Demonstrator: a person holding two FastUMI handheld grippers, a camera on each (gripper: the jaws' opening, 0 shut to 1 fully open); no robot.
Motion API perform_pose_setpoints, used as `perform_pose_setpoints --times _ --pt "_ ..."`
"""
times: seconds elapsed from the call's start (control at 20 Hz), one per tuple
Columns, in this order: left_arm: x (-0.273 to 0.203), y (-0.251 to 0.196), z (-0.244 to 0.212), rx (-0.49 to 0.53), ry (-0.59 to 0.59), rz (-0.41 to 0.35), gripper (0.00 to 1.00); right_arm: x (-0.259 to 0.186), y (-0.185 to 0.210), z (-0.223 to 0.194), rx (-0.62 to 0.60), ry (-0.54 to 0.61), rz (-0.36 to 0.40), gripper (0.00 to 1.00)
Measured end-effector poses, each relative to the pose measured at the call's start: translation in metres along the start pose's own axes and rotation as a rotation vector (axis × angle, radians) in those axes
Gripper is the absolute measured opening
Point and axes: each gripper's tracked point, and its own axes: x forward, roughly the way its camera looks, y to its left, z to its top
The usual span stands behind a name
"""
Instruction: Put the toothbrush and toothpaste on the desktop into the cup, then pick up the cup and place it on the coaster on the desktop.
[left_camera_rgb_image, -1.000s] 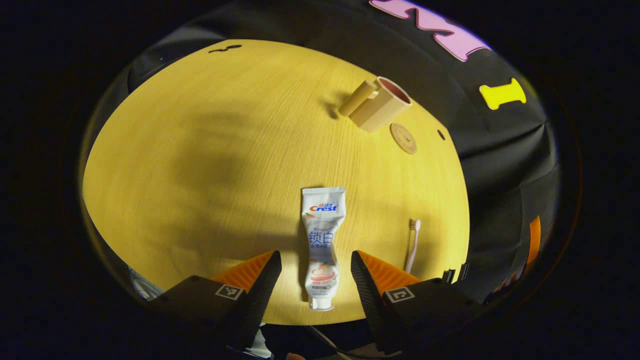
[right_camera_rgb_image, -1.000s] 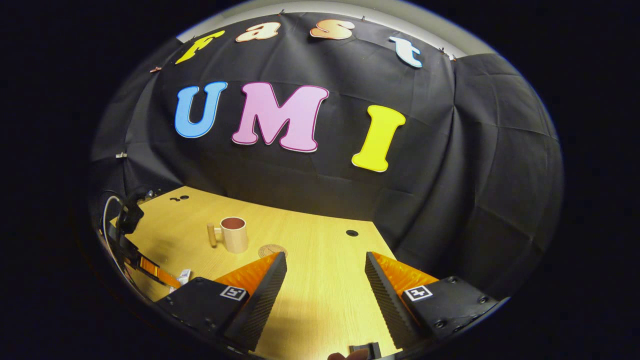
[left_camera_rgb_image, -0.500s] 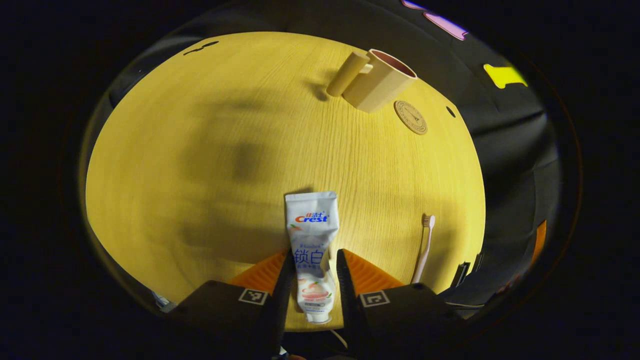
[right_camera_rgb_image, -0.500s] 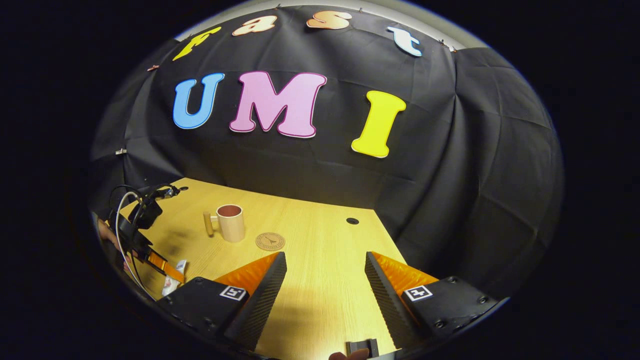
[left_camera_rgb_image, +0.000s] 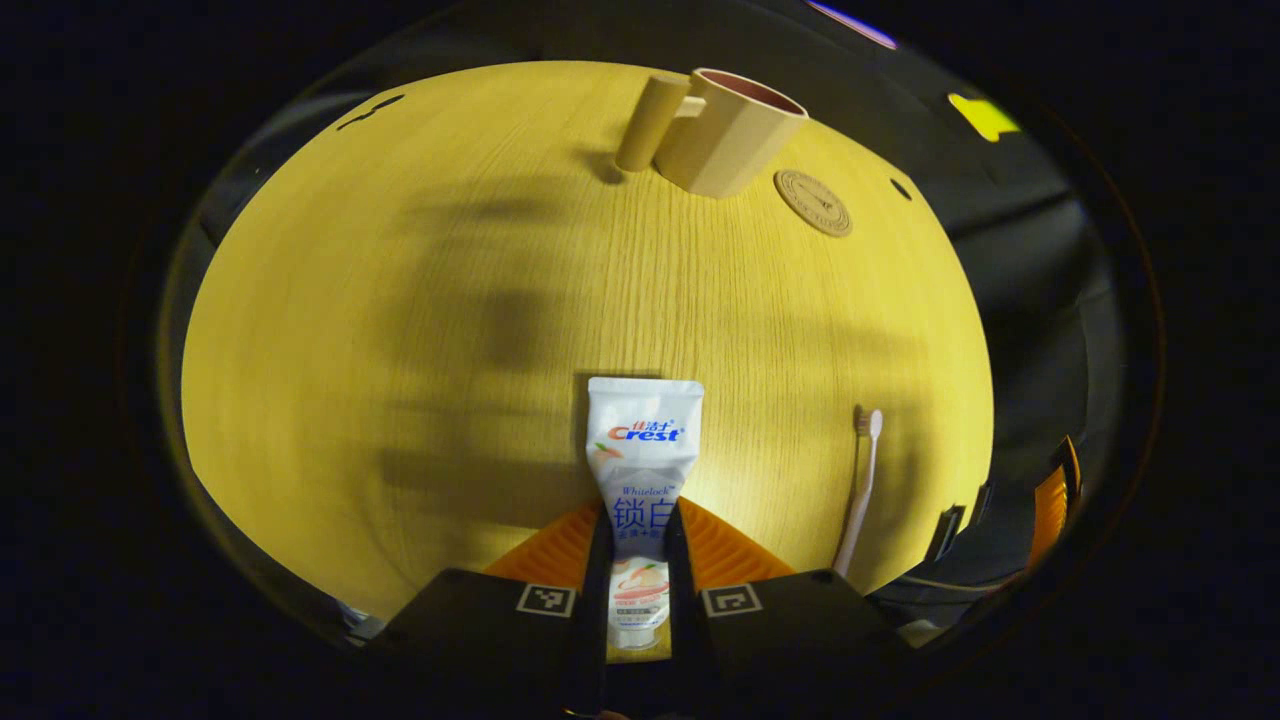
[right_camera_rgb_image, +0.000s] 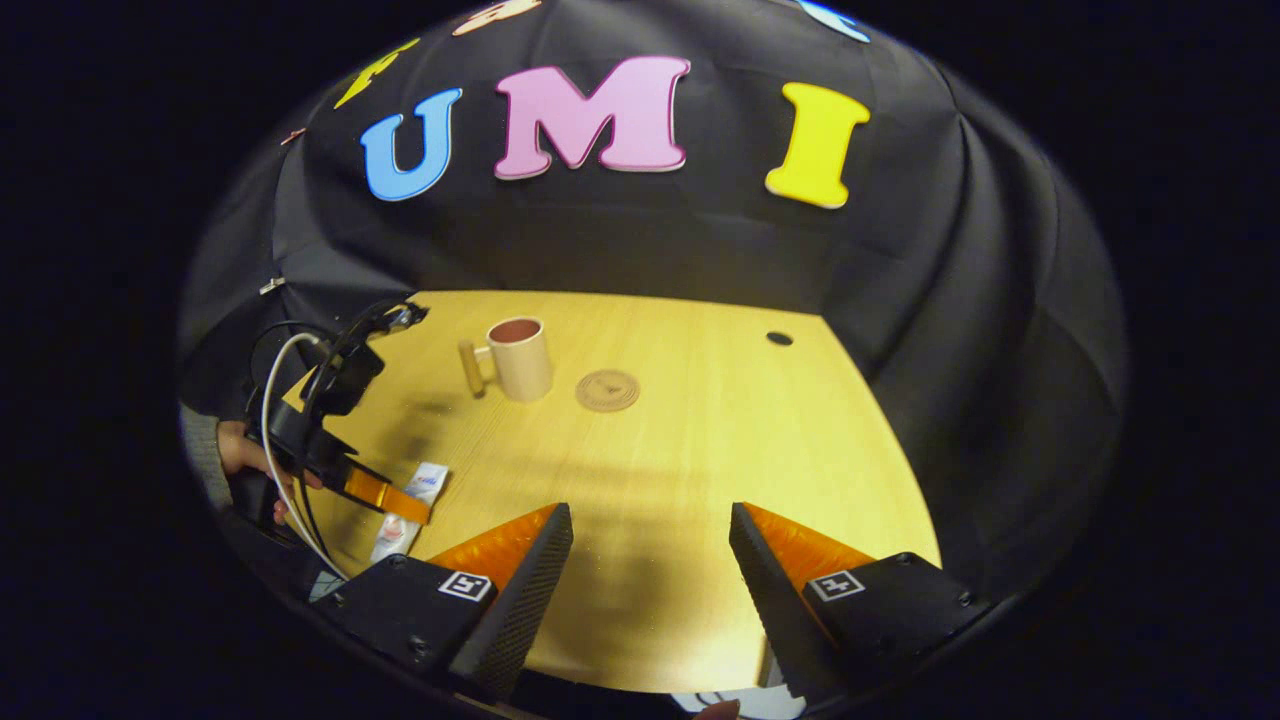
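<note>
In the left gripper view, the left gripper (left_camera_rgb_image: 638, 560) sits at the bottom centre of the frame with its two fingers drawn in tight against the sides of the toothpaste (left_camera_rgb_image: 641, 470), pinching the lower part of the tube near its cap. The toothpaste is a white, flat tube with blue and red printing and a peach picture near the cap, its wide crimped end pointing up the frame; whether it lies on the table (left_camera_rgb_image: 400, 330) or is just clear of it is hard to tell. To its right, well apart, lies the toothbrush (left_camera_rgb_image: 860, 480), slim and pale pink, bristles toward the top. At the upper centre stands the cup (left_camera_rgb_image: 728, 140), beige with a reddish inside and a peg-like handle on its left, and just right of it lies the round tan coaster (left_camera_rgb_image: 813, 202). In the right gripper view, the right gripper (right_camera_rgb_image: 650, 560) at the bottom is wide open, holding nothing, above bare table.
</note>
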Motion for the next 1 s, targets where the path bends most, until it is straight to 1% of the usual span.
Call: perform_pose_setpoints --times 0.1,0.15,0.2,0.25,0.3,0.35,0.4,0.5,0.55,0.6,0.7,0.95,1.0 --pt "0.003 -0.001 -0.001 0.1 0.0 0.074 0.32 0.015 0.016 -0.022 0.011 0.102 0.043 0.97" --pt "0.003 -0.002 -0.003 0.166 -0.007 0.118 0.32 0.024 0.024 -0.031 0.016 0.15 0.06 0.98" --pt "0.004 -0.006 0.001 0.233 -0.039 0.136 0.34 0.031 0.031 -0.041 0.024 0.195 0.072 0.96" --pt "0.003 -0.01 0.002 0.269 -0.063 0.147 0.29 0.035 0.037 -0.05 0.034 0.244 0.081 0.96" --pt "0.004 -0.011 0.003 0.28 -0.092 0.149 0.27 0.039 0.042 -0.058 0.047 0.284 0.091 0.93" --pt "0.004 -0.012 0.003 0.276 -0.113 0.144 0.24 0.045 0.047 -0.064 0.059 0.317 0.093 0.89" --pt "0.002 -0.013 0.004 0.268 -0.138 0.125 0.23 0.052 0.05 -0.071 0.067 0.347 0.087 0.77" --pt "0.001 -0.014 0.001 0.239 -0.151 0.055 0.2 0.062 0.054 -0.078 0.076 0.39 0.082 0.67" --pt "-0.005 -0.014 0.001 0.22 -0.17 0.025 0.18 0.067 0.056 -0.082 0.08 0.41 0.081 0.65" --pt "-0.013 -0.011 0.0 0.205 -0.187 0.007 0.18 0.071 0.058 -0.087 0.083 0.426 0.08 0.6" --pt "-0.032 -0.005 0.001 0.187 -0.224 -0.017 0.18 0.073 0.065 -0.088 0.072 0.451 0.07 0.56" --pt "-0.07 0.004 0.006 0.168 -0.287 -0.053 0.18 0.08 0.076 -0.104 0.026 0.519 0.041 0.56" --pt "-0.076 0.005 0.007 0.169 -0.299 -0.059 0.18 0.082 0.078 -0.106 0.021 0.528 0.039 0.52"
